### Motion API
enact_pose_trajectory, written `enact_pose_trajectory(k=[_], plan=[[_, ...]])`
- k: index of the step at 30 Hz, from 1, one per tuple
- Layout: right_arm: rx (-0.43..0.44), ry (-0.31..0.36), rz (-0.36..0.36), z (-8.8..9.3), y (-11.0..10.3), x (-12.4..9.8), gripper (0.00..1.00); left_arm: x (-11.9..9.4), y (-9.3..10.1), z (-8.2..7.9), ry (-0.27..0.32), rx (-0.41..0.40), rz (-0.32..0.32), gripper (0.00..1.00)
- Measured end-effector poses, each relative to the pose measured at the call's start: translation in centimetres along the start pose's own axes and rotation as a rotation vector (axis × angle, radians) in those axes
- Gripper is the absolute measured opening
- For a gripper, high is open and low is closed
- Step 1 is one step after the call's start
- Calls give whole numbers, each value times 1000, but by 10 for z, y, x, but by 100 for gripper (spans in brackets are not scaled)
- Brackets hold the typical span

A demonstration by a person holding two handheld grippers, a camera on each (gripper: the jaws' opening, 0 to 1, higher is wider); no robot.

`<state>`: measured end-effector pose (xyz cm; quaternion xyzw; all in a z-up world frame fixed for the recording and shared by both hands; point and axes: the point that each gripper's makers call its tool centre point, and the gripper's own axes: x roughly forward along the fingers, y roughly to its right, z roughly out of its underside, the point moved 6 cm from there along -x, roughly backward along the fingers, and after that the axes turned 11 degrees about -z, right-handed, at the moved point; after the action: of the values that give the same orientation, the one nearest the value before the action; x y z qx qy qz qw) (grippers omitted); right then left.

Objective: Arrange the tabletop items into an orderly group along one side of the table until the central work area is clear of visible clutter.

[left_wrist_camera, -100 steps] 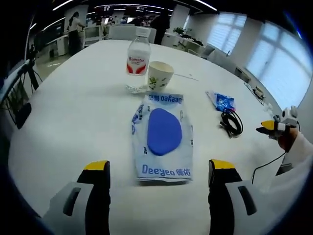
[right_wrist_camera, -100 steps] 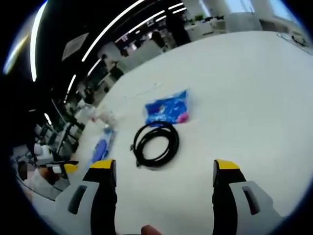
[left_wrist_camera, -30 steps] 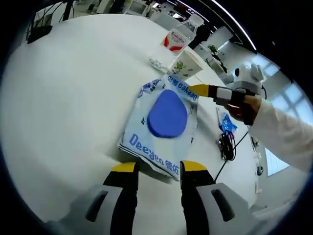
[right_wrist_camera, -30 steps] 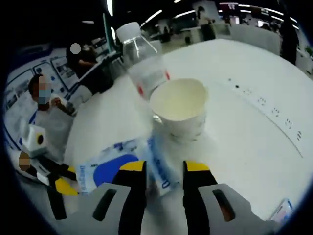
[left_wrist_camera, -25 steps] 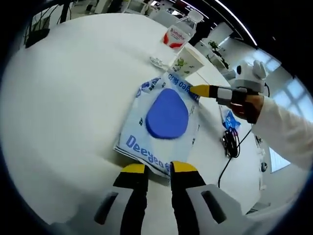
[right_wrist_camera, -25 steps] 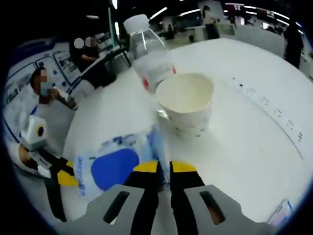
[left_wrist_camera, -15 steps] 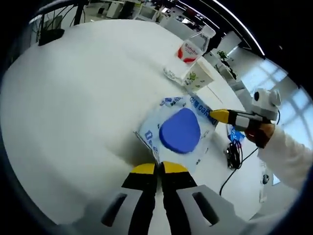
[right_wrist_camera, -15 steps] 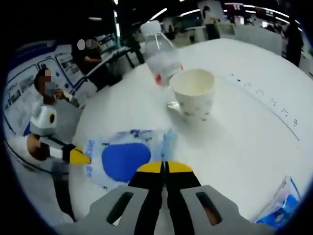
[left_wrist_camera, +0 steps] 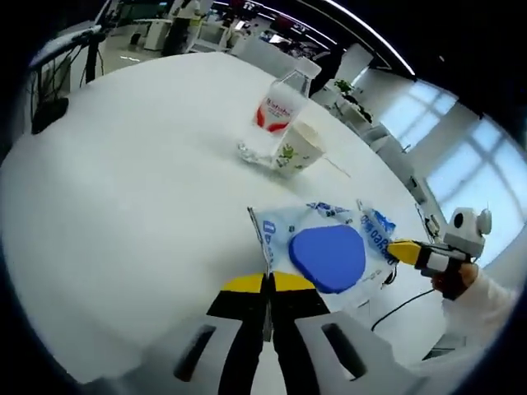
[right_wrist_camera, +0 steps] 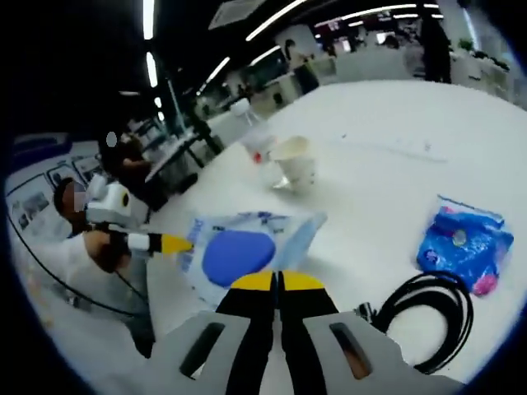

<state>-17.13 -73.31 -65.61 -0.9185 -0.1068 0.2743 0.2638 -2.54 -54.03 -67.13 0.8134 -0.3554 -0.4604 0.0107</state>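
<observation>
— Where's the wipes pack (left_wrist_camera: 325, 251)?

— Off the white table (left_wrist_camera: 123, 189), stretched between both claws. The left gripper (left_wrist_camera: 268, 284) is clamped tight on one edge of it; the right gripper (right_wrist_camera: 278, 282) is pinched closed on the opposite edge.

— And around the pack?

— Beyond it, near each other, stand a paper cup (left_wrist_camera: 298, 148) and a water bottle (left_wrist_camera: 278, 107), the bottle just behind the cup. In the right gripper view, a coiled black cable (right_wrist_camera: 428, 317) lies to the pack's right, with a small blue packet (right_wrist_camera: 465, 239) just beyond the cable.
</observation>
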Motion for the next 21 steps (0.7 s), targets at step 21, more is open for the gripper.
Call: enact_pose_trajectory(k=[21], plan=[[161, 104, 125, 58, -18, -33, 0, 19, 22, 8, -41, 249, 42, 0]])
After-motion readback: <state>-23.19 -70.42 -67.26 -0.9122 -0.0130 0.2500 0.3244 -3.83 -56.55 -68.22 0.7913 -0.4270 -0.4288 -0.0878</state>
